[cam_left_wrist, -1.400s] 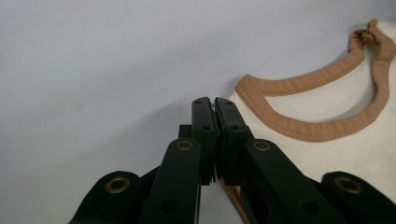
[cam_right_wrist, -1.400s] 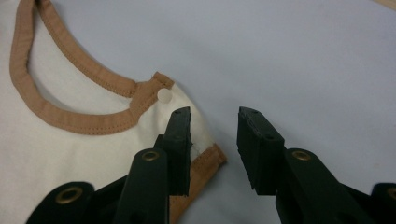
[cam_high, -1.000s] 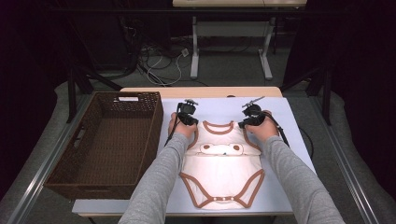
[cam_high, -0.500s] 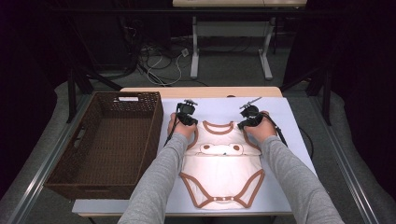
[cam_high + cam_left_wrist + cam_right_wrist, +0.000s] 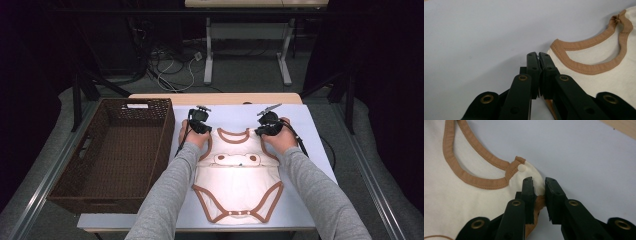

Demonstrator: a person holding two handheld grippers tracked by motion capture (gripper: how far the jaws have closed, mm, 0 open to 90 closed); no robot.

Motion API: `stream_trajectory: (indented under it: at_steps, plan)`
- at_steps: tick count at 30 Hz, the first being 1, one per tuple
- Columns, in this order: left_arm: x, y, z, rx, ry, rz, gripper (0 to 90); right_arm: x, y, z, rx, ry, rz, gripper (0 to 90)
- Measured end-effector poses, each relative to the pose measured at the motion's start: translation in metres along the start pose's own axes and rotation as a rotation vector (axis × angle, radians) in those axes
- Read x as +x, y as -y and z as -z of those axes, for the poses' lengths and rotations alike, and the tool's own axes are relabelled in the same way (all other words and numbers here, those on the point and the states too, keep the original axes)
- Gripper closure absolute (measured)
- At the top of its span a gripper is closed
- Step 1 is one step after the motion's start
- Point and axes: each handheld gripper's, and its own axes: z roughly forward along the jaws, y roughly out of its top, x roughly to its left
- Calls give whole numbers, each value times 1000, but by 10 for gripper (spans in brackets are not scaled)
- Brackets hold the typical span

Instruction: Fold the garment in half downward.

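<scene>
Gripping shoulders of bodysuit, flat on worktop beside basket. Left tongs clamped shut at shoulder edge; right tongs narrowly parted around fabric. Close right fully, lift both evenly.

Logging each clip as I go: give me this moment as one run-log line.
scene: baby bodysuit flat on table, basket beside | left gripper: shut on shoulder | right gripper: open around other shoulder
</scene>
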Motion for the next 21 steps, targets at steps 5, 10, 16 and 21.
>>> stream_trajectory:
  at_steps: [5, 10, 16, 21]
  plan:
    - [-5, -2, 13, -15, -2, -8, 876, 5, -3, 13, -29, 25, 33, 781]
    - [-11, -2, 26, -41, 13, 9, 876, 8, -3, 27, -60, 27, 27, 781]
    - [-17, 3, 37, -60, 2, -4, 877, 11, 0, 41, -89, 9, 15, 781]
    - [-21, 11, 44, -68, 12, -10, 877, 13, 4, 50, -116, -6, -2, 781]
